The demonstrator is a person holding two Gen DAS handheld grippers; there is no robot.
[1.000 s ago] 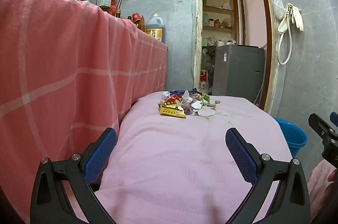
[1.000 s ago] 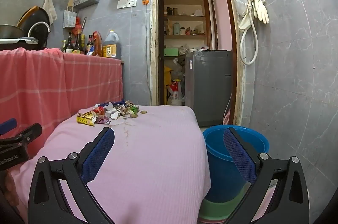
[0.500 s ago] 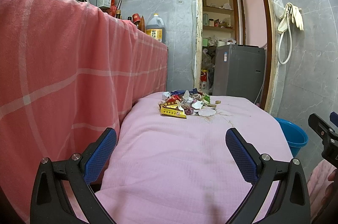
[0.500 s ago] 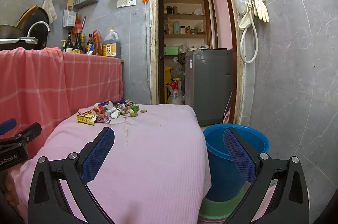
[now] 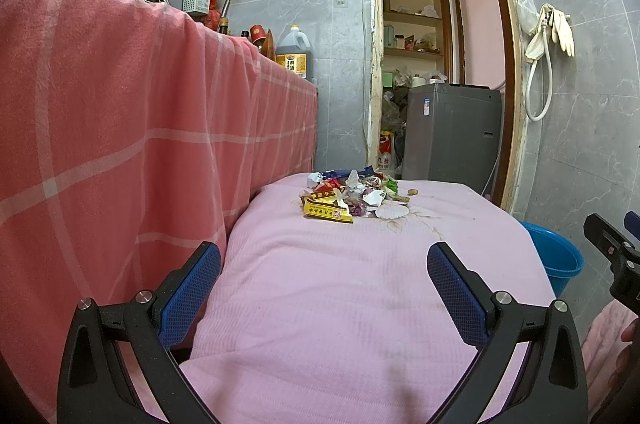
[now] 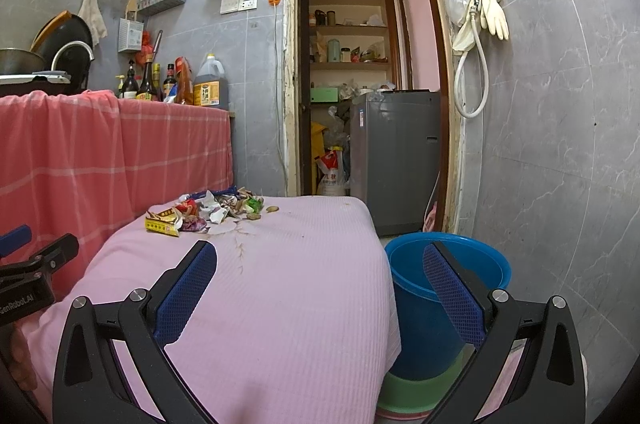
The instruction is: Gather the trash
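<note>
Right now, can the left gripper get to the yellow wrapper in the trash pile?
Probably yes. The left gripper is open, and only bare pink cloth lies between it and the yellow wrapper at the pile's near edge. It must move forward first.

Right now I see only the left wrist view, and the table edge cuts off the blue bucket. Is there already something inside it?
Observer: In the right wrist view the blue bucket shows its inner wall, and I see no trash on that part. Its bottom is hidden.
Operator: What does it stand on?
Observer: It sits in a green basin on the floor, close beside the pink-covered table.
Operator: And the right gripper? I see only its edge.
Observer: It is open and holds nothing. The trash pile lies ahead of it, to its left.
</note>
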